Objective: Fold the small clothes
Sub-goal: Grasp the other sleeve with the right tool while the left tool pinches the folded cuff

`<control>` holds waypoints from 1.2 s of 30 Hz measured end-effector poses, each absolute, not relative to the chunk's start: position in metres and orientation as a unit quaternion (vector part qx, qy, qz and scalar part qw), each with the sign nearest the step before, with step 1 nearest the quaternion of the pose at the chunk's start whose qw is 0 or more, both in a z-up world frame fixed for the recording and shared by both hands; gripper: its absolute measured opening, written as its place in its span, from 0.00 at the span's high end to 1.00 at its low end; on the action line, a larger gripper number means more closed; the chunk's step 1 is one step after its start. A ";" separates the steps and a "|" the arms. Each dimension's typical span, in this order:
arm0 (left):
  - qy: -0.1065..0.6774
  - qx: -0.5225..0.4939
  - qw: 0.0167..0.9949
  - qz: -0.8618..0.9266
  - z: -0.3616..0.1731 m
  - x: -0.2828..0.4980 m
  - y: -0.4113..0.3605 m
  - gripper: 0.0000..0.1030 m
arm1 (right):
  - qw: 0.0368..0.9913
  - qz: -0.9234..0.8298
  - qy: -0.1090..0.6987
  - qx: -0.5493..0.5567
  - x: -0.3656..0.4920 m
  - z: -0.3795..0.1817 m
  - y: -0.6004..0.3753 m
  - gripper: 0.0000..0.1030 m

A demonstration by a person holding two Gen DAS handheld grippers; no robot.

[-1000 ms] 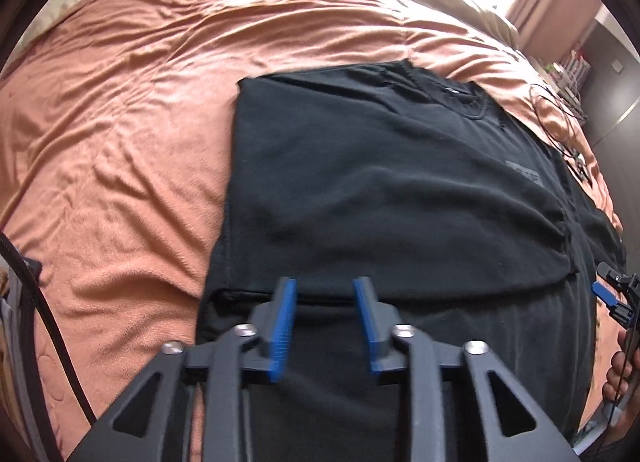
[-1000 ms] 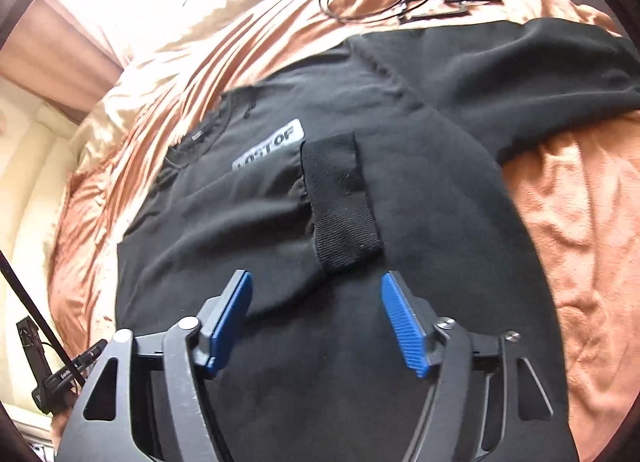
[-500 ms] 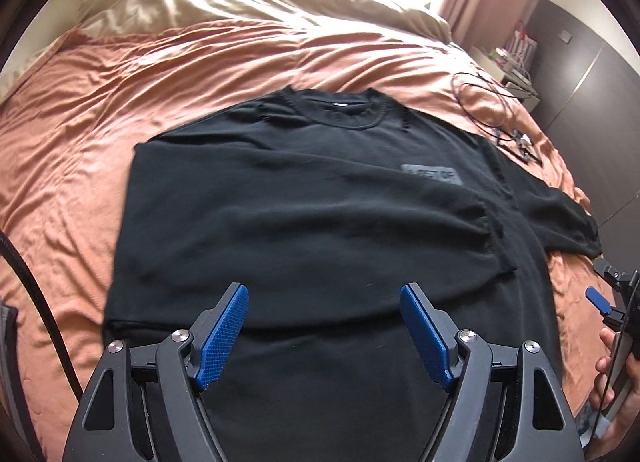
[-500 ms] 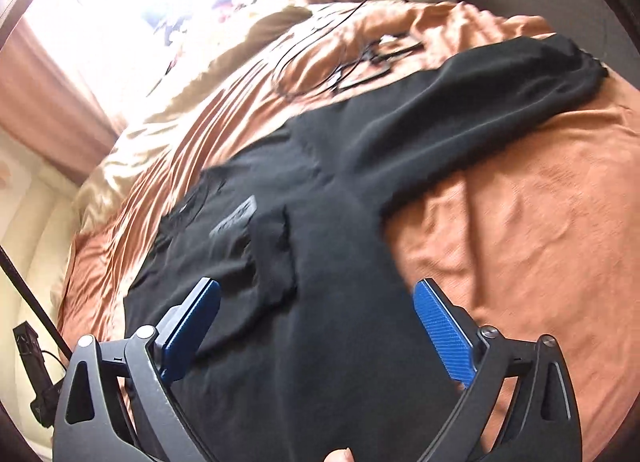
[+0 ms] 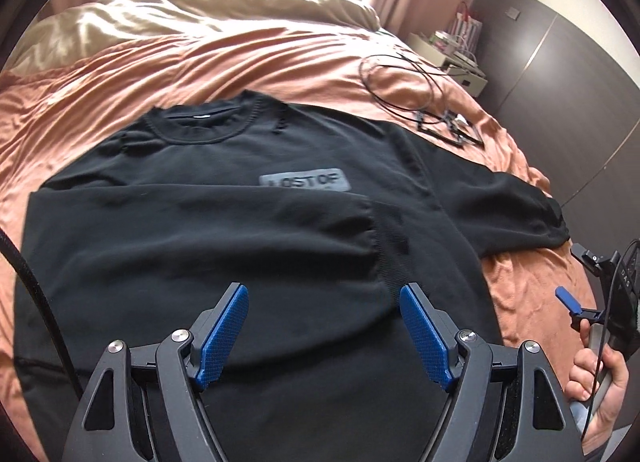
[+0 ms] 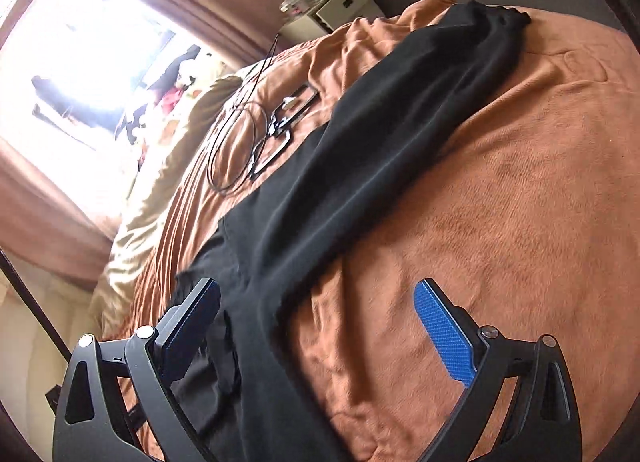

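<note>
Both my grippers, left and right, have jaws wide open, holding nothing. My black long-sleeved sweatshirt lies flat mid-frame on the orange bed; one sleeve stretches upper right, probably unfolded yet.

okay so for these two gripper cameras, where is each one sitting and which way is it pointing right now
Left wrist: sits on the left gripper, jaws open, above the hem of the black sweatshirt, facing up the bed toward the pillows; the person's right hand shows at the right edge.
Right wrist: sits on the right gripper, jaws open, low beside the sweatshirt, looking along its unfolded sleeve toward the nightstand.
Shared: the sweatshirt, the orange blanket, the black cable.
</note>
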State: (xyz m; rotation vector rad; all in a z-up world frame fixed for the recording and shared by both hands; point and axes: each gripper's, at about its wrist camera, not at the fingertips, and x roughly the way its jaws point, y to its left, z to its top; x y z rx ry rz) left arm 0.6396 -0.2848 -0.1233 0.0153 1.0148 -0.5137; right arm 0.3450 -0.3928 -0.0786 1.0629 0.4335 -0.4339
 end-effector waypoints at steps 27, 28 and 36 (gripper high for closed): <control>0.511 0.006 0.808 -0.295 -0.185 0.667 -0.388 0.60 | 0.733 -0.152 0.121 0.652 0.363 -0.180 -0.480 0.79; 0.512 0.004 0.807 -0.295 -0.186 0.667 -0.387 0.61 | 0.735 -0.158 0.124 0.647 0.364 -0.180 -0.481 0.82; 0.509 0.004 0.812 -0.287 -0.187 0.669 -0.377 0.61 | 0.741 -0.222 0.159 0.613 0.357 -0.154 -0.464 0.84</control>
